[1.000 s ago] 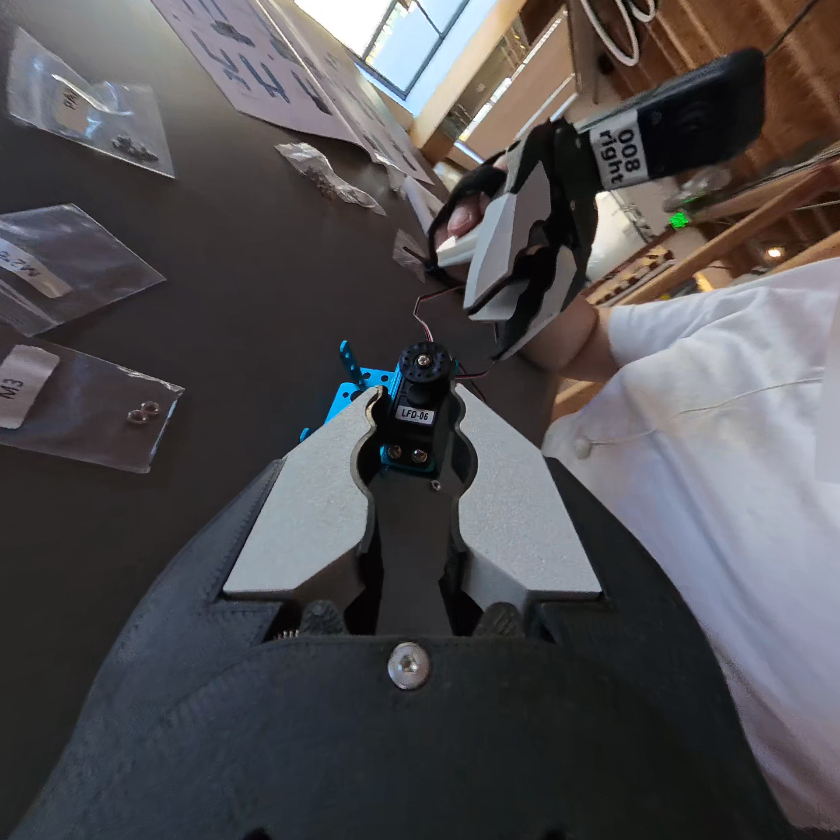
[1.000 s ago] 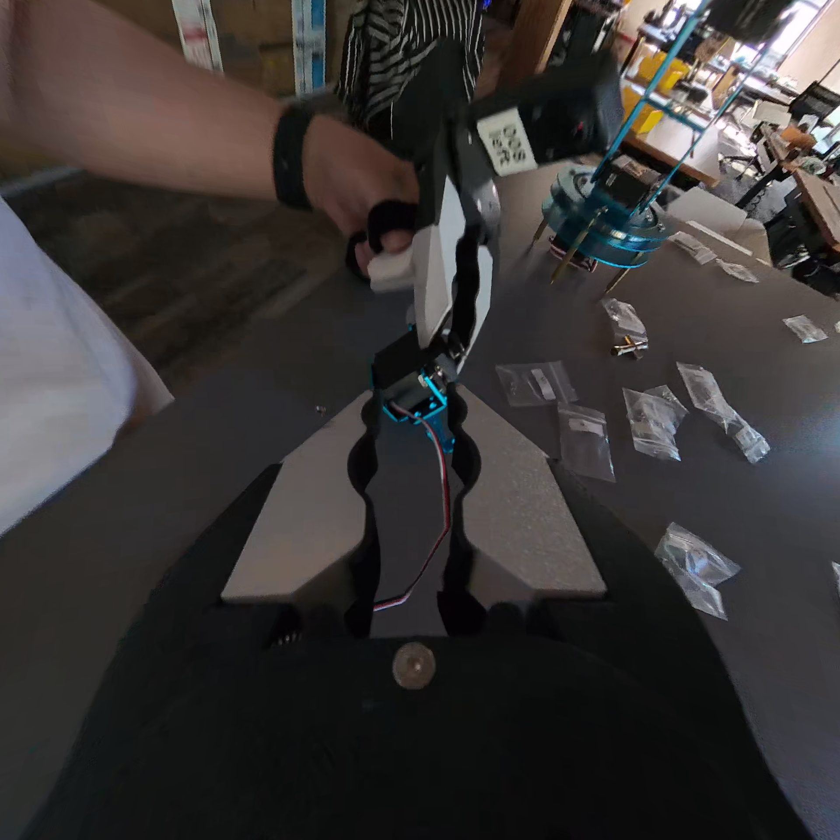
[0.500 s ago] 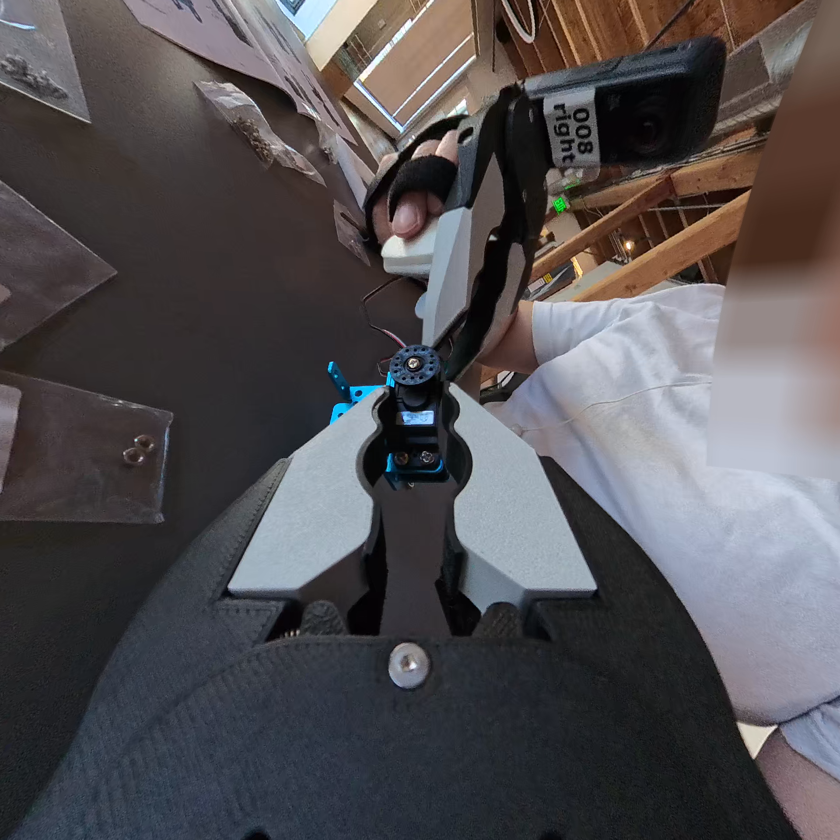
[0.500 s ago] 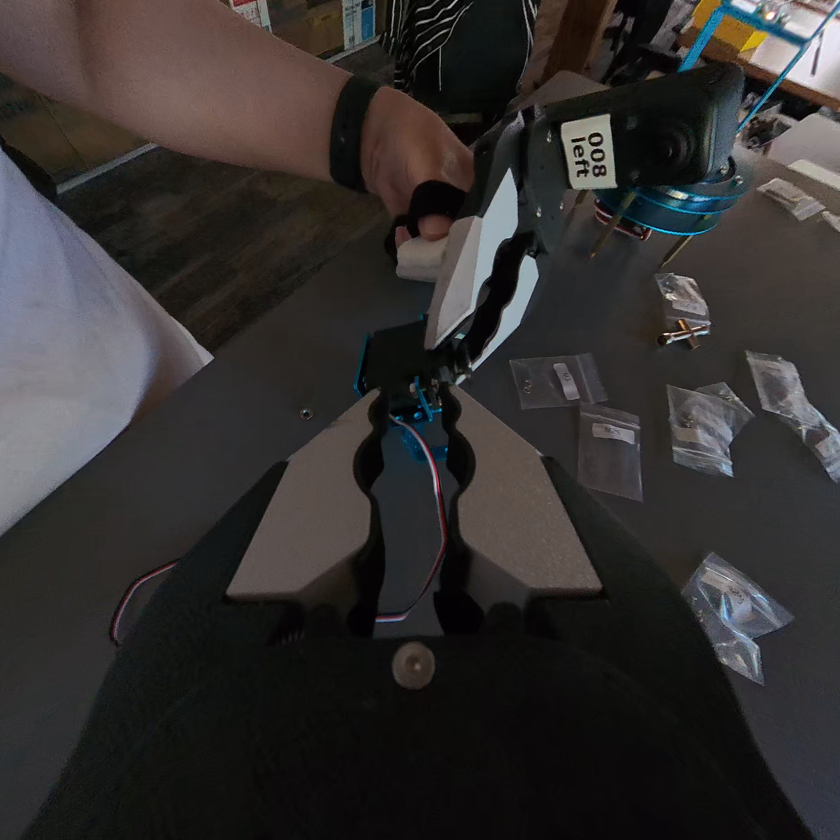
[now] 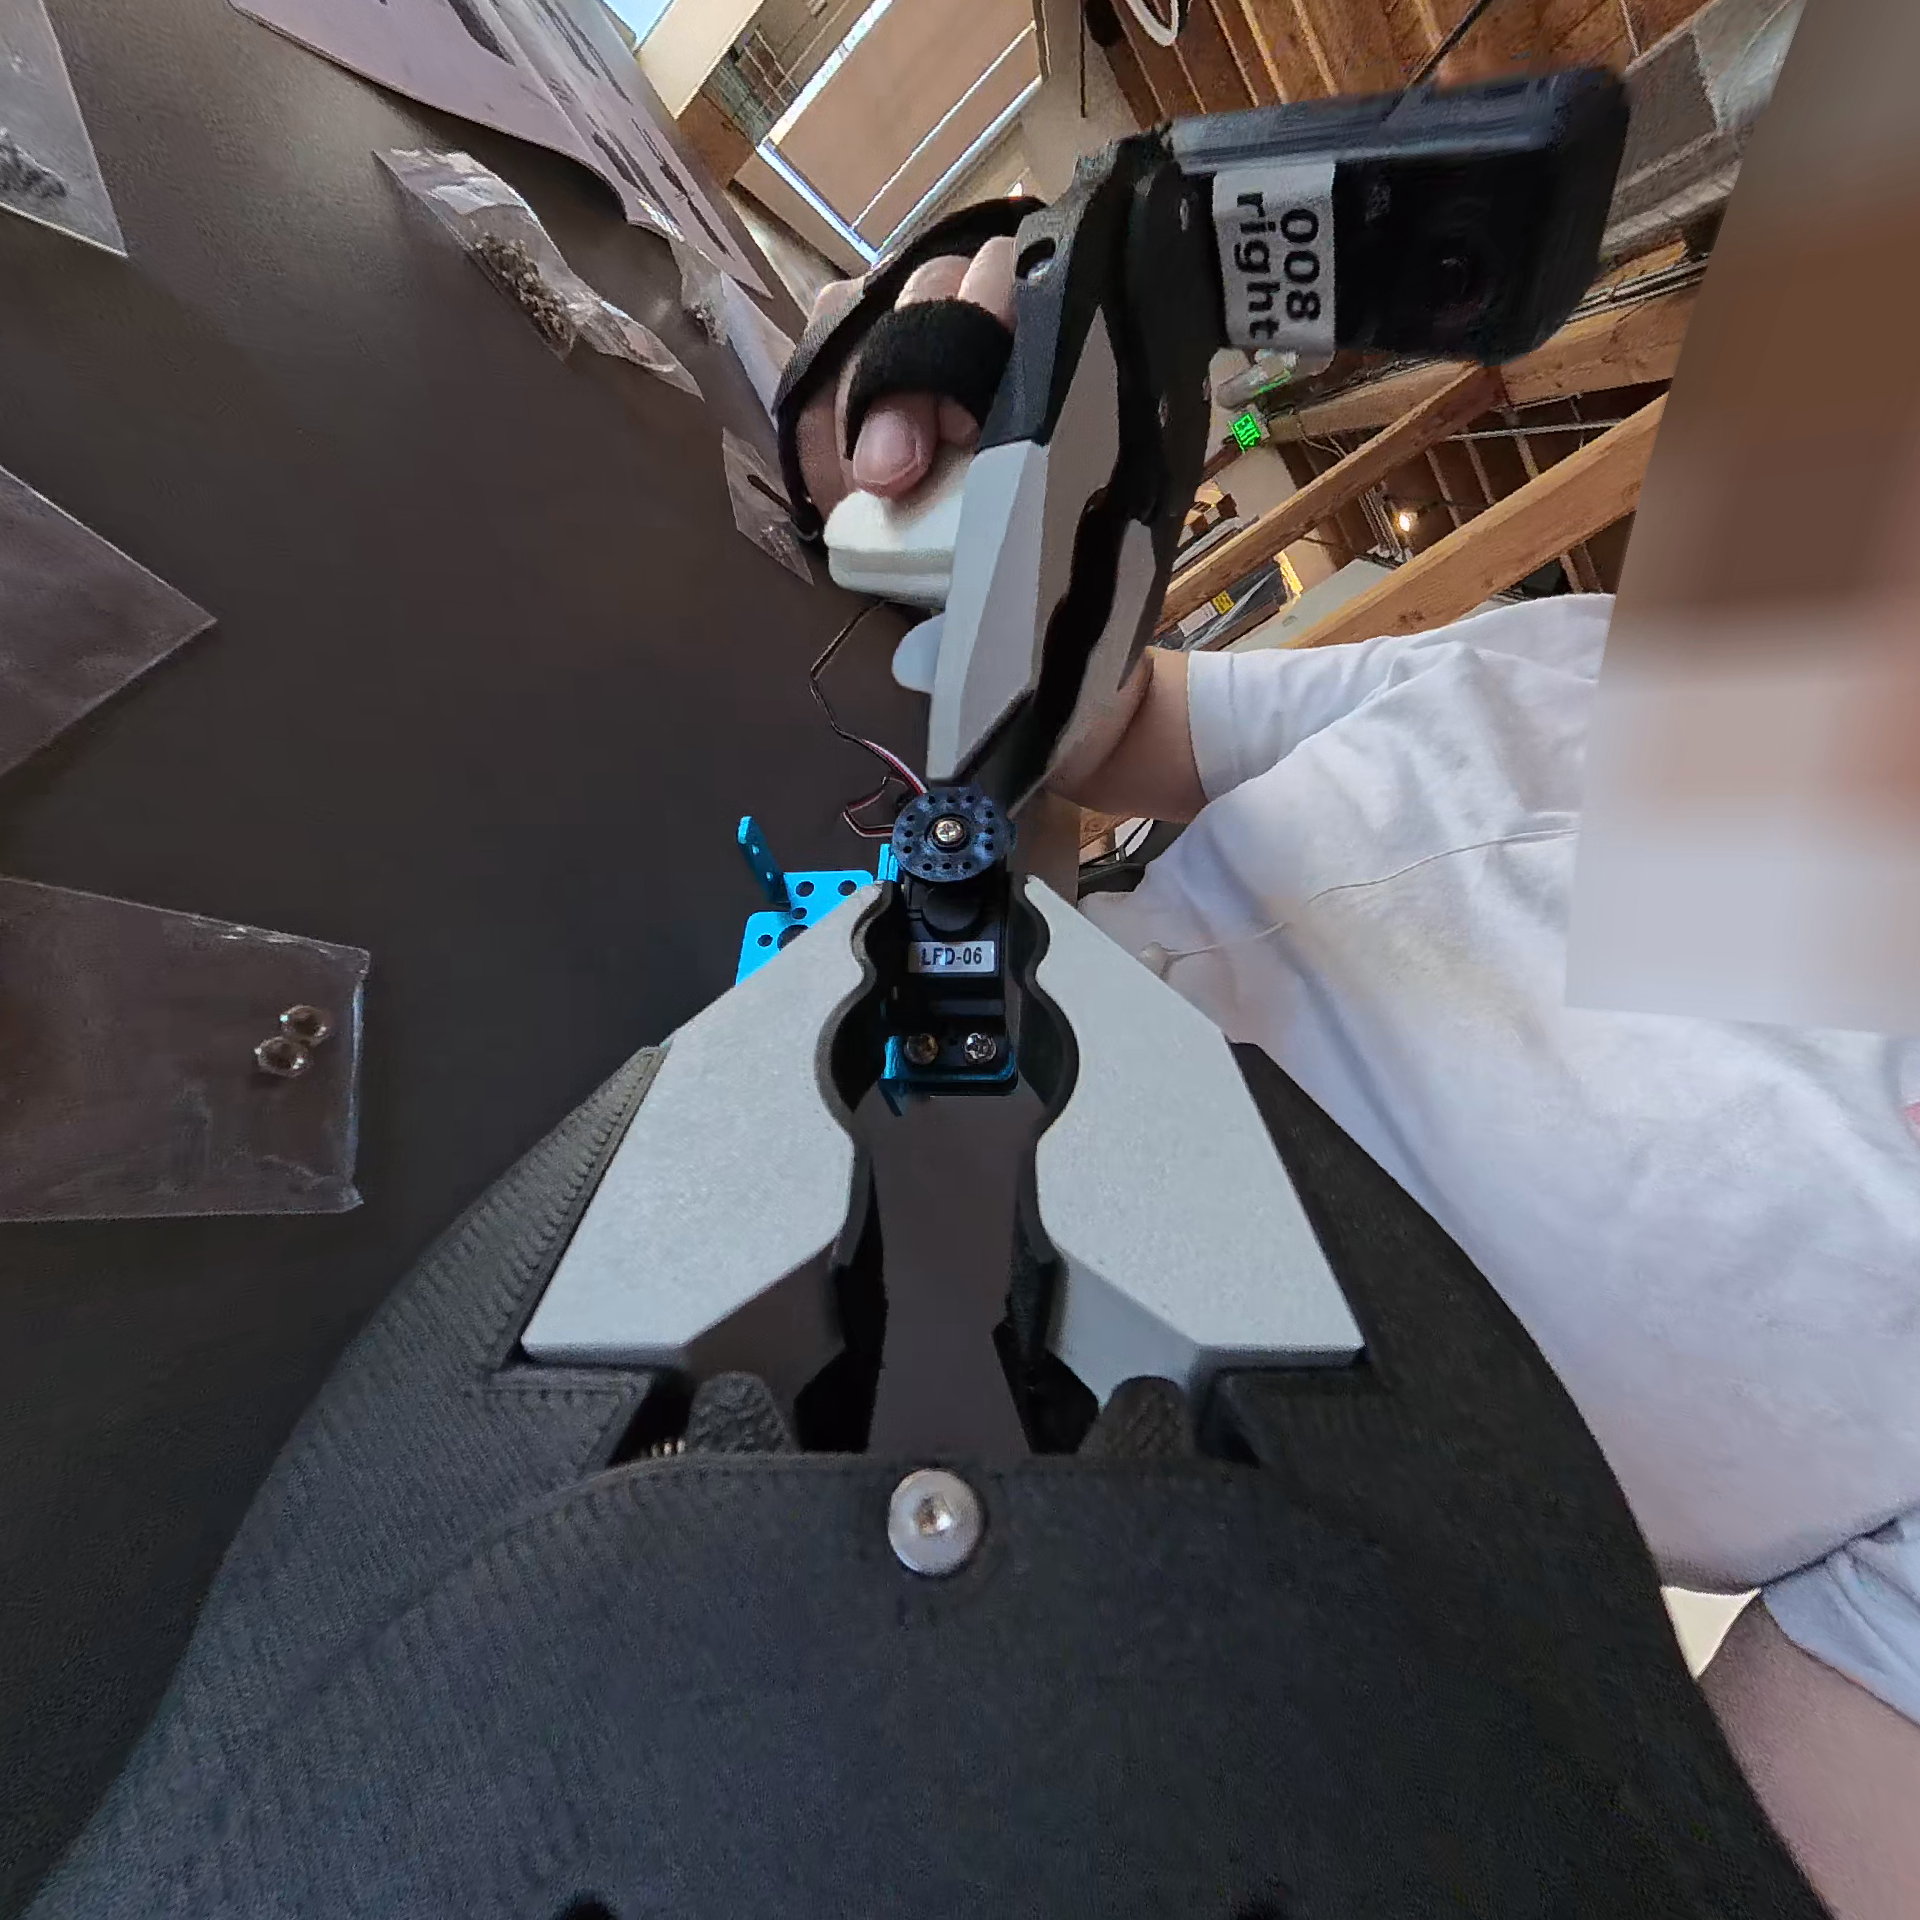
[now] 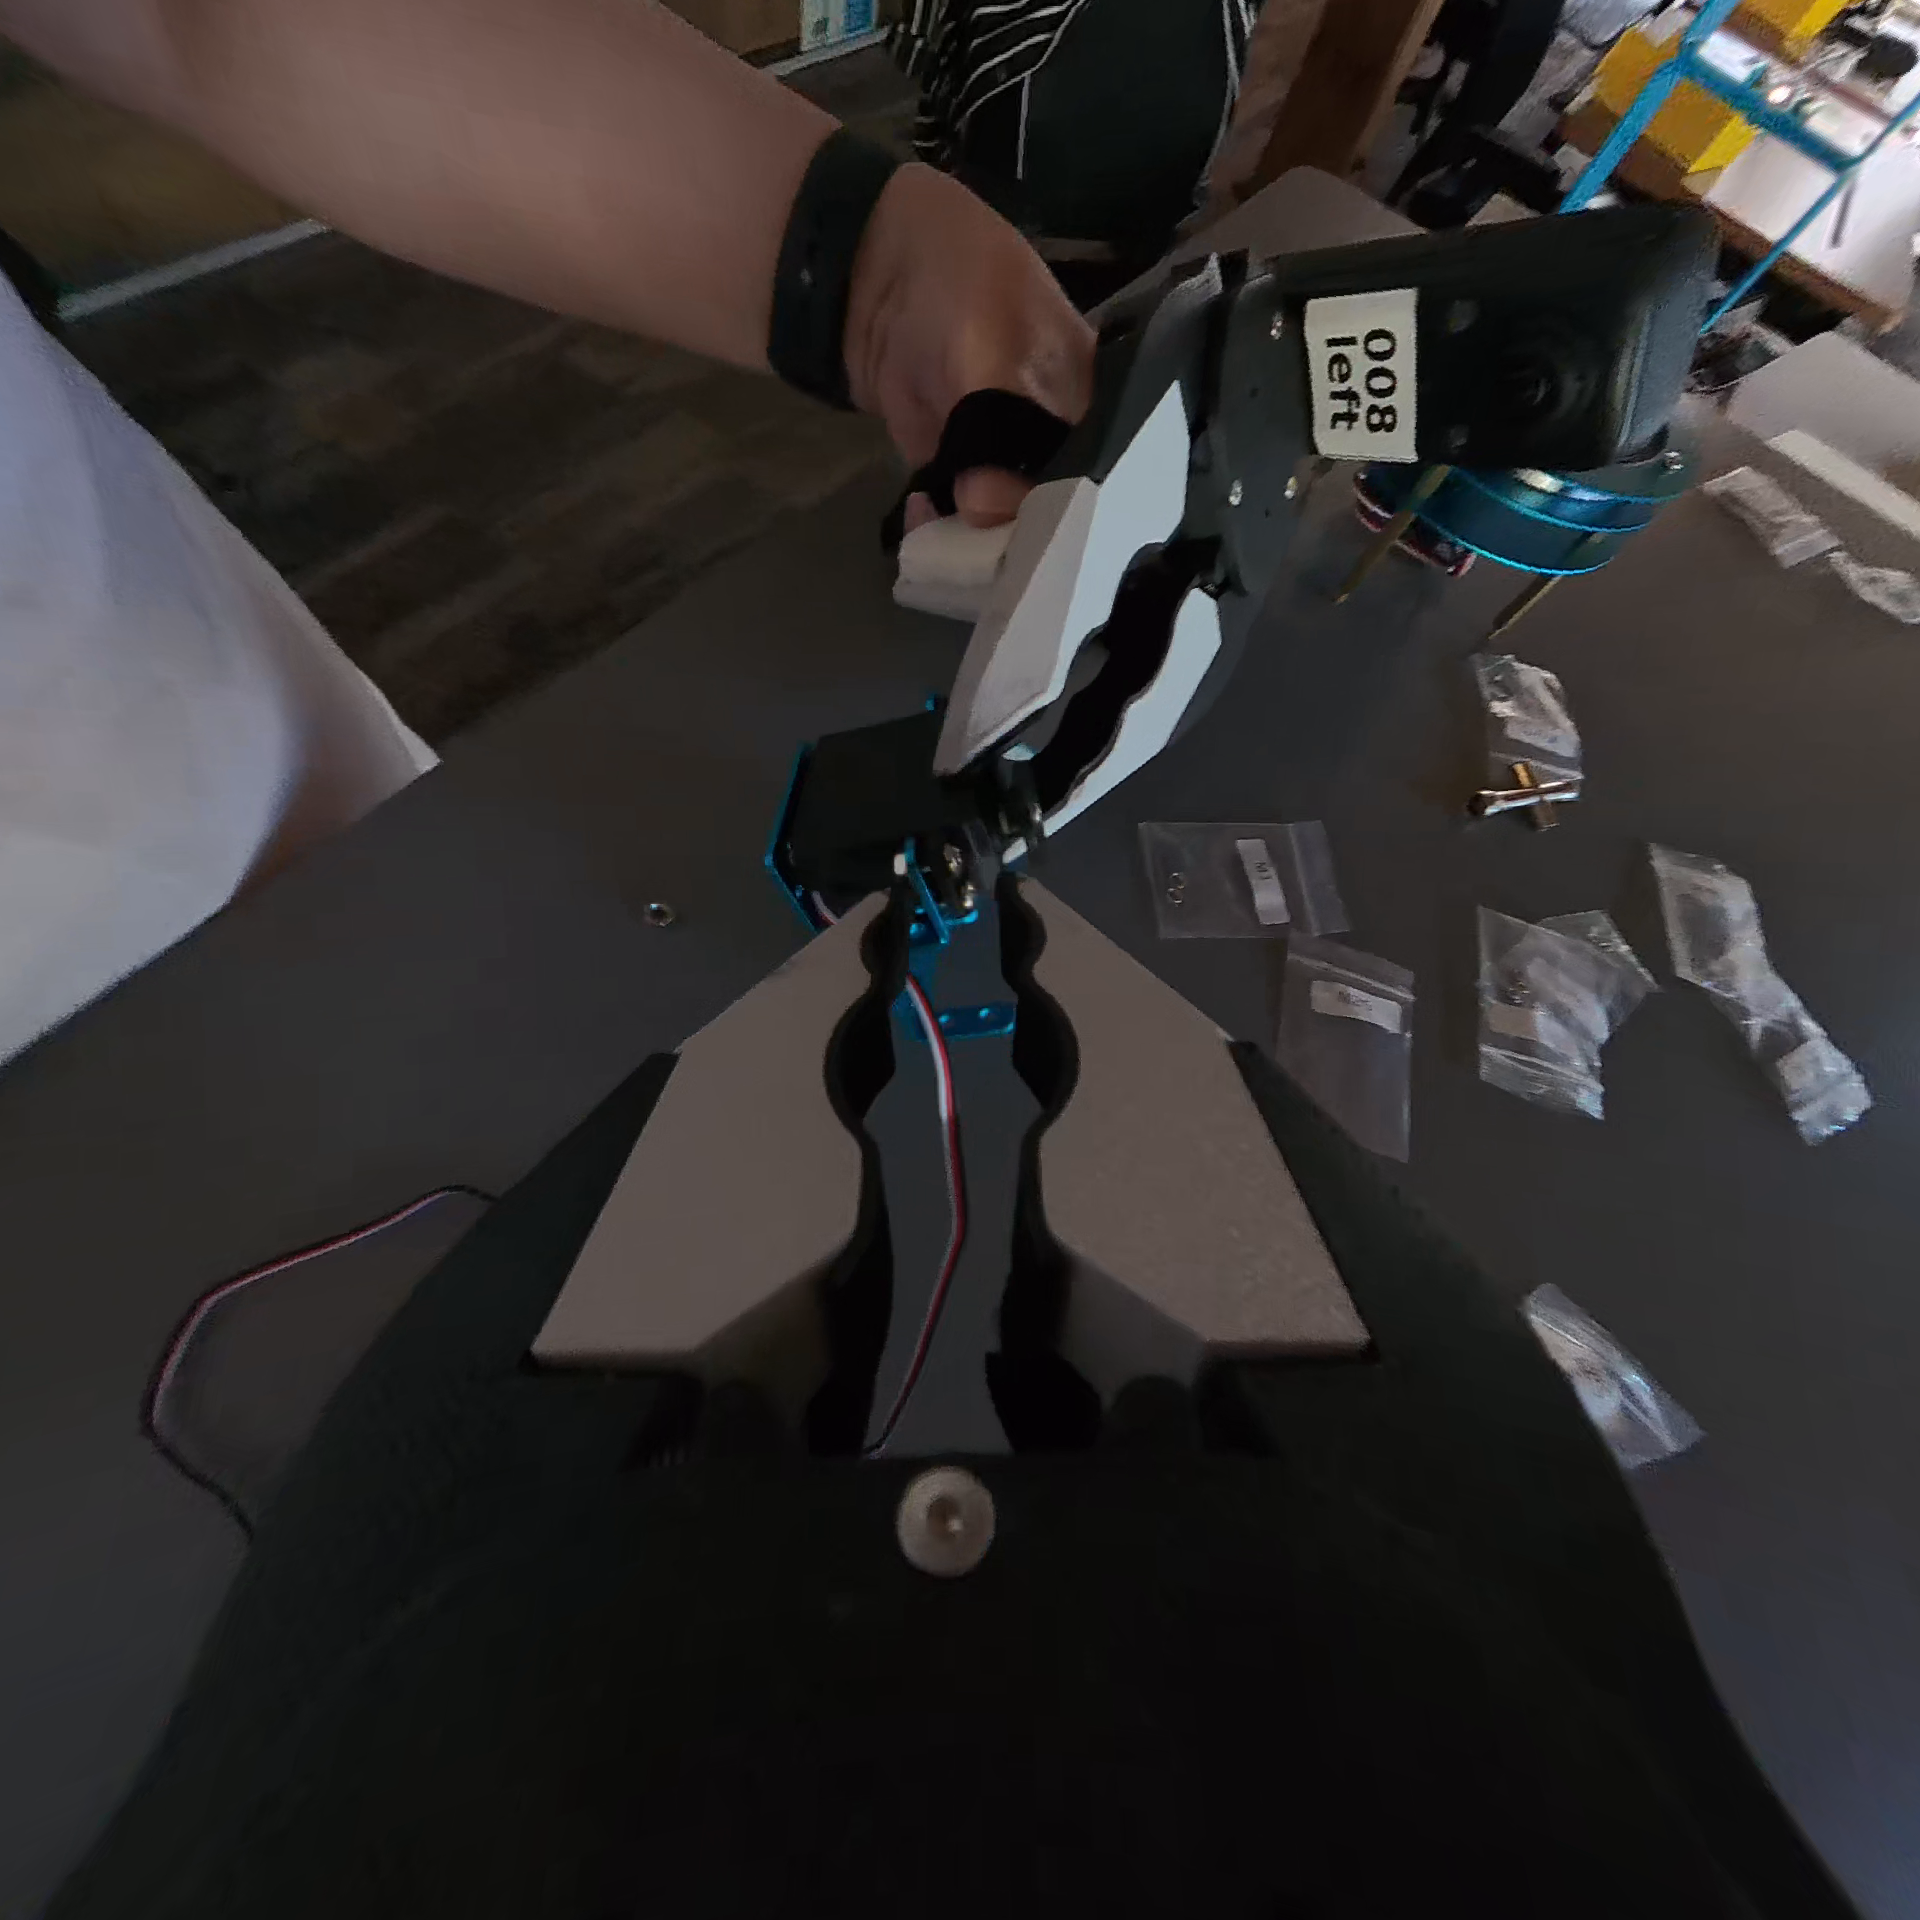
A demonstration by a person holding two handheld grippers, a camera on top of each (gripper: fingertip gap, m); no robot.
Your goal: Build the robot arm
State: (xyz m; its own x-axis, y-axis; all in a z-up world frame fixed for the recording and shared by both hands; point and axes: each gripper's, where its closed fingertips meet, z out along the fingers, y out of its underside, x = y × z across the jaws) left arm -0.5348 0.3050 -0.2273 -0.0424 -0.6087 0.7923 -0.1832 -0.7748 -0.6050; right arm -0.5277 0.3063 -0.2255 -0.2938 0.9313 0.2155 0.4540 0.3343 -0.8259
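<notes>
A black servo motor [image 5: 951, 966] with a round black horn [image 5: 951, 831] sits in a blue metal bracket [image 5: 800, 914]. My left gripper [image 5: 951, 904] is shut on the servo body and holds it above the dark table [image 5: 416, 623]. In the right wrist view my right gripper [image 6: 948, 914] is shut on the blue bracket [image 6: 951, 1023], opposite the left gripper [image 6: 1023, 800], whose tips clamp the servo [image 6: 862, 800]. The red, white and black servo wire [image 6: 940, 1143] runs back between my right fingers. The right gripper [image 5: 987, 764] also shows in the left wrist view, just beyond the horn.
Several clear plastic bags of small hardware lie on the table [image 5: 177, 1049] [image 6: 1236, 878]. A round blue assembly on legs [image 6: 1538, 509] stands at the back right, with a brass part [image 6: 1522, 800] near it. Printed sheets [image 5: 447, 62] lie far off. A person in a white shirt [image 5: 1455, 935] is close by. My left and right fingertips are right by each other.
Both grippers have kept their hold on the servo and bracket and turned together. The two grippers now look closer and larger to each other. The wire now trails on the table.
</notes>
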